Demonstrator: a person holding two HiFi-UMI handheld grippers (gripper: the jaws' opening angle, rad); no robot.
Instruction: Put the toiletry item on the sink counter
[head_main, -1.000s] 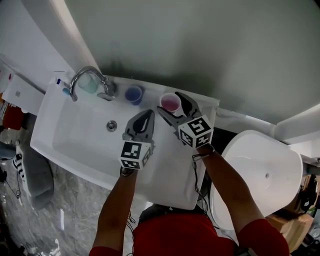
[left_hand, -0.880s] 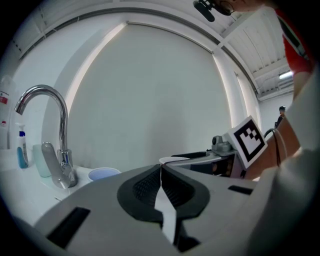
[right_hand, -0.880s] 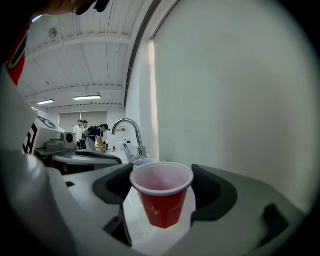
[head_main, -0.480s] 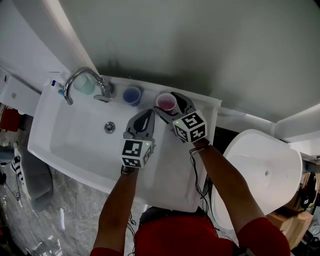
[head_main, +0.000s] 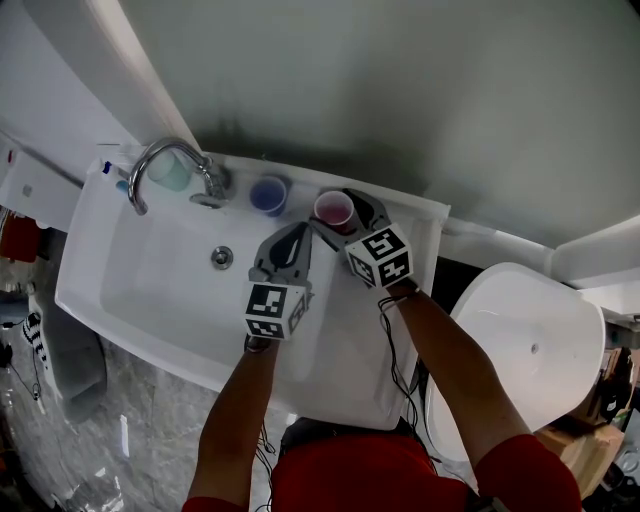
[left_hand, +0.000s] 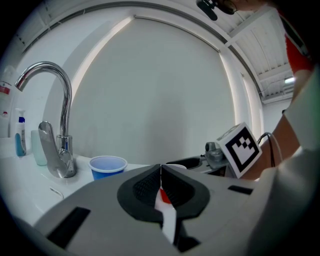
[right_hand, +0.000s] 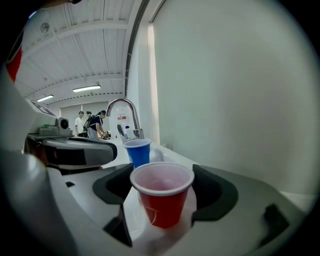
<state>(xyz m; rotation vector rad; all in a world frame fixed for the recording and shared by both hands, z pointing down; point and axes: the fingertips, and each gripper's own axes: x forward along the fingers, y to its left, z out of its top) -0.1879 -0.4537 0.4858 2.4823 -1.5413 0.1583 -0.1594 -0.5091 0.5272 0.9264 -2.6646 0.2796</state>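
A red cup (head_main: 334, 210) (right_hand: 162, 192) stands upright on the white sink counter (head_main: 345, 330) by the back wall. My right gripper (head_main: 340, 212) (right_hand: 162, 185) is open, one jaw on each side of the cup, with narrow gaps to its rim. A blue cup (head_main: 268, 193) (right_hand: 137, 150) (left_hand: 106, 167) stands just left of it. My left gripper (head_main: 298, 232) (left_hand: 160, 167) hovers shut over the basin's right side with nothing in it. Red and white show through the slit below its tips.
A chrome faucet (head_main: 165, 160) (left_hand: 55, 100) arches over the basin (head_main: 150, 270). A pale green cup (head_main: 172, 172) and a blue-capped tube (left_hand: 20, 135) sit behind it. A white toilet (head_main: 520, 340) stands to the right. People stand far off in the right gripper view.
My right gripper has moved forward toward the wall, so its jaws now flank the red cup. The left gripper has barely moved.
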